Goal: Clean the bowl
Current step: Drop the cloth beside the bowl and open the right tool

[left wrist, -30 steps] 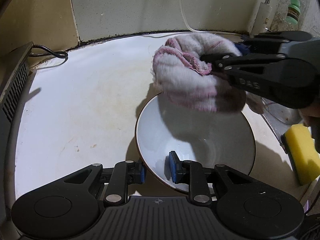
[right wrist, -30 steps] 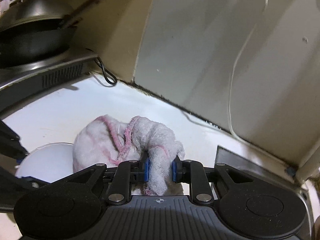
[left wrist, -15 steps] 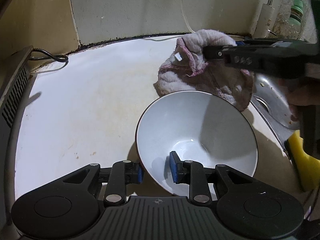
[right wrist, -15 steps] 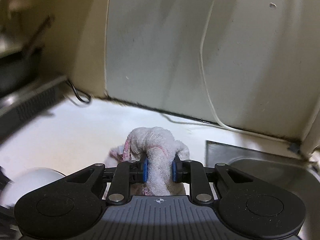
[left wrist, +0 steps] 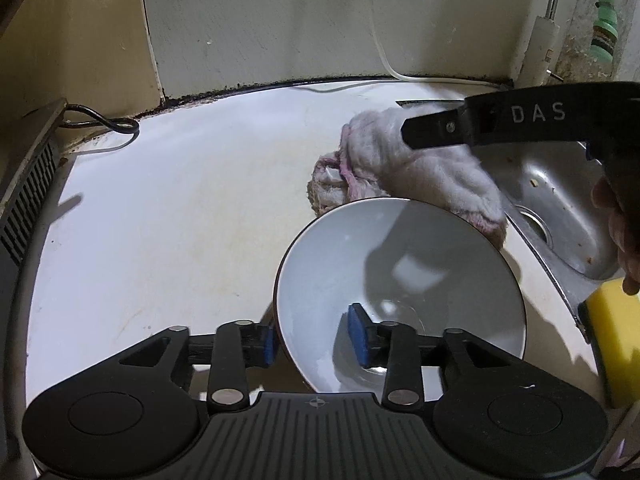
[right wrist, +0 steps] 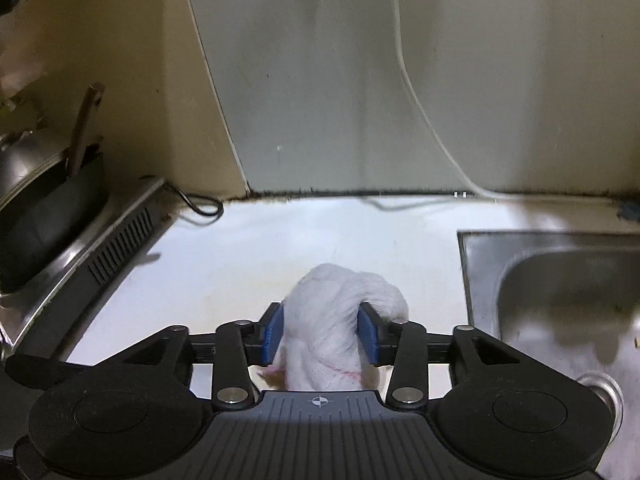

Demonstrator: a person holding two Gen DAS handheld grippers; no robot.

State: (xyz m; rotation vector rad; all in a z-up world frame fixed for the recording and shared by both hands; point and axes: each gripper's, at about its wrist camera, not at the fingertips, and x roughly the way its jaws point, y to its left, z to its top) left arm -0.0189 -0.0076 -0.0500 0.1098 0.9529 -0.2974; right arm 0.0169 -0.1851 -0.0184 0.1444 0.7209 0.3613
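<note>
On the white countertop, item one: a pale bowl with a dark rim, sitting at about five o'clock of the surface in the left wrist view. The left gripper straddles the bowl's near wall, one blue pad outside, one inside; its jaws are opening and the pads stand clear of the wall.

Item two: a white cloth with pink trim, bunched at twelve o'clock of the bowl, just beyond its rim, beside the steel sink. The right gripper has the cloth between its fingers (jaws opening; whether the pads press on it I cannot tell).

Item three: a yellow sponge at three o'clock of the bowl.

Item four: a dark pan on the stove, at nine o'clock in the right wrist view.
</note>
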